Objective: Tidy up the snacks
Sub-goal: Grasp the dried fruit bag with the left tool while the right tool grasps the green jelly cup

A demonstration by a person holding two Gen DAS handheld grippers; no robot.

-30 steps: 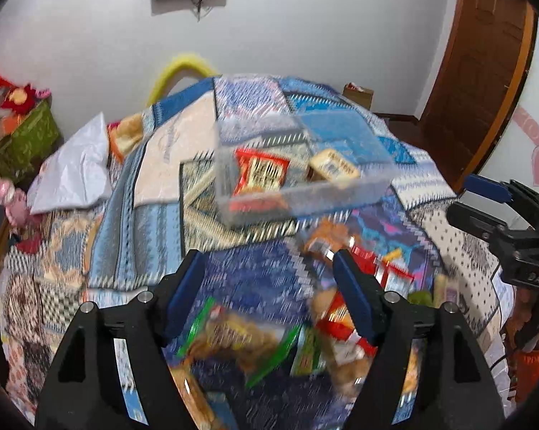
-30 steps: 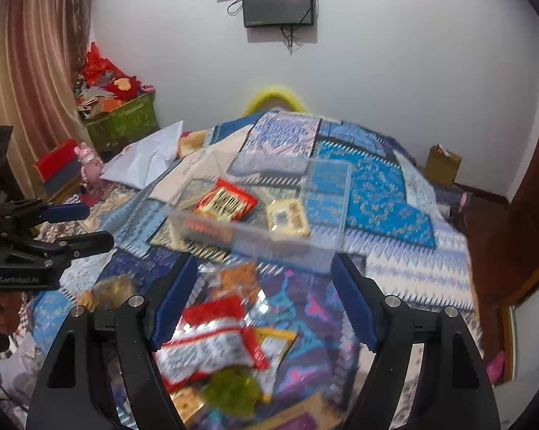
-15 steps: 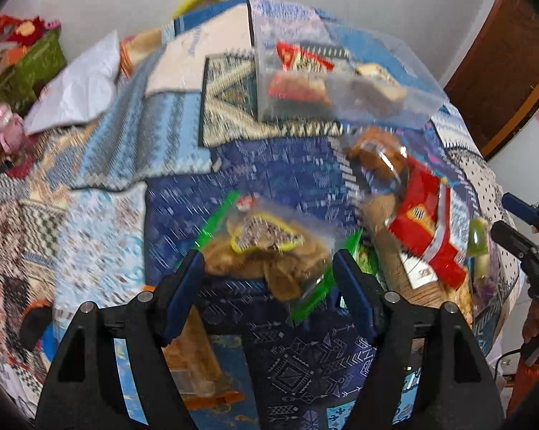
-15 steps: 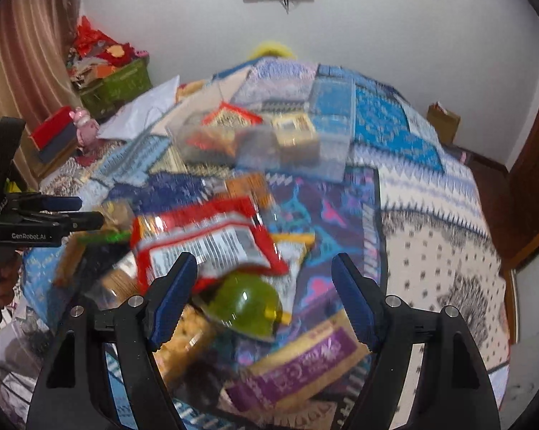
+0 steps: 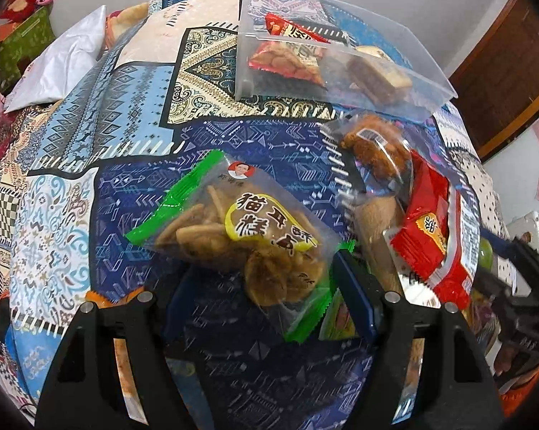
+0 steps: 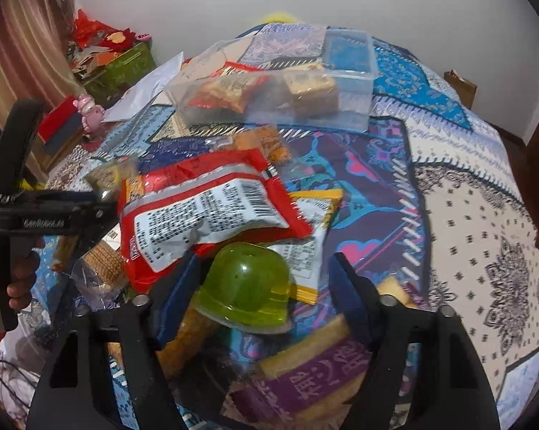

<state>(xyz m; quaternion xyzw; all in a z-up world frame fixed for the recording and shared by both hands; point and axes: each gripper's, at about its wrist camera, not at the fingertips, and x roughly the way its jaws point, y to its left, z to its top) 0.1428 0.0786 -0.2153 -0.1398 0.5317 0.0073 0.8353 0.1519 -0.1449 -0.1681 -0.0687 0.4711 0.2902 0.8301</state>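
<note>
While two packets already sit in the clear bin (image 5: 427, 82) on the bed (image 5: 101, 122), most snacks remain heaped outside; left gripper (image 5: 258, 286) spread, empty, over a green-edged biscuit bag (image 5: 233, 229); right gripper (image 6: 262, 286) fingers closing around a green jelly cup (image 6: 248, 286).

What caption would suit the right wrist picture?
Right gripper closing around a green jelly cup atop piled snack packets, clear plastic box beyond.

Left gripper (image 5: 258, 286): black triangular finger frames, blue pads, silver screws. Right gripper (image 6: 262, 286) same build. Left gripper's side carries white lettering, seen from right wrist.
</note>
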